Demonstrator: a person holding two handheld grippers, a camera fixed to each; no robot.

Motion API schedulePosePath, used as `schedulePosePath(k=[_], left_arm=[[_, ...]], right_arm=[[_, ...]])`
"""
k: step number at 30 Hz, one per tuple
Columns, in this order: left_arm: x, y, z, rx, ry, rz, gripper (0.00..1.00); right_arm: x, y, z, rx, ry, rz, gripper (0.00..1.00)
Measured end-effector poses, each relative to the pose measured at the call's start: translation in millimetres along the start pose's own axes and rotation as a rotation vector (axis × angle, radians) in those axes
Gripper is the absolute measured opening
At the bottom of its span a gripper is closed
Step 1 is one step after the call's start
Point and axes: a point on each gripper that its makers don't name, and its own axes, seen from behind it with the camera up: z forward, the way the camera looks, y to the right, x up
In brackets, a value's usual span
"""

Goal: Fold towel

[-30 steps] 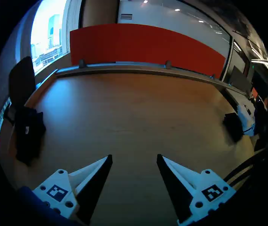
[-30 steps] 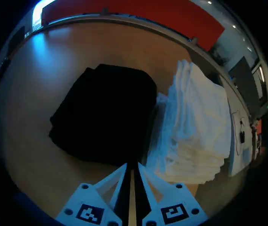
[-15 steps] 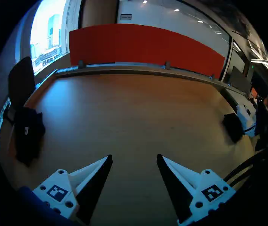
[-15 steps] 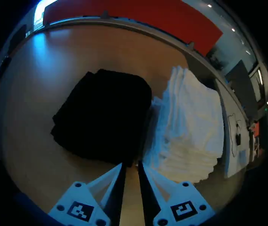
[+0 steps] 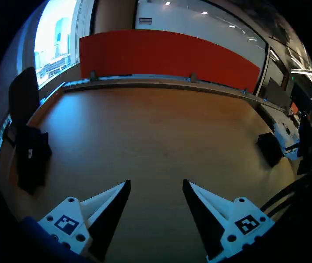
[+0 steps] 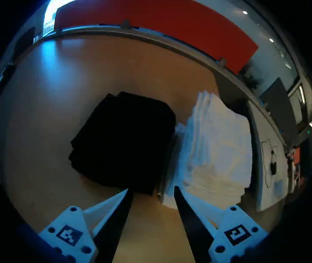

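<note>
- Left gripper (image 5: 156, 186) is hovering spread wide, gripping nothing
- Right gripper (image 6: 152, 195) is gaping empty before two piles: black towels (image 6: 123, 140) left, white towels (image 6: 217, 158) right

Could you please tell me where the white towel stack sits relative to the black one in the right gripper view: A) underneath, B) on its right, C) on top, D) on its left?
B: the white towel stack lies to the right of the black towel stack, both on the table.
</note>
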Motion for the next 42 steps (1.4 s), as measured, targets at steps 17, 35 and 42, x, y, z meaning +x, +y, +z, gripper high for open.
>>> schedulePosePath(k=[17,35,42], left_arm=[[7,-1.7,-3.6,-0.004,0.024,-0.002,0.87],[19,-2.4,-3.6,-0.007,0.052,0.004,0.87],[23,-4.0,-3.1,-0.005,0.066,-0.002,0.87]], right_arm=[[47,-24,-24.9,0.012,0.144,0.053,0.71],[127,-54,-75.3,0.001,0.455,0.189,0.91],[142,-62,-86.8,0.002,0.507,0.213,0.91]])
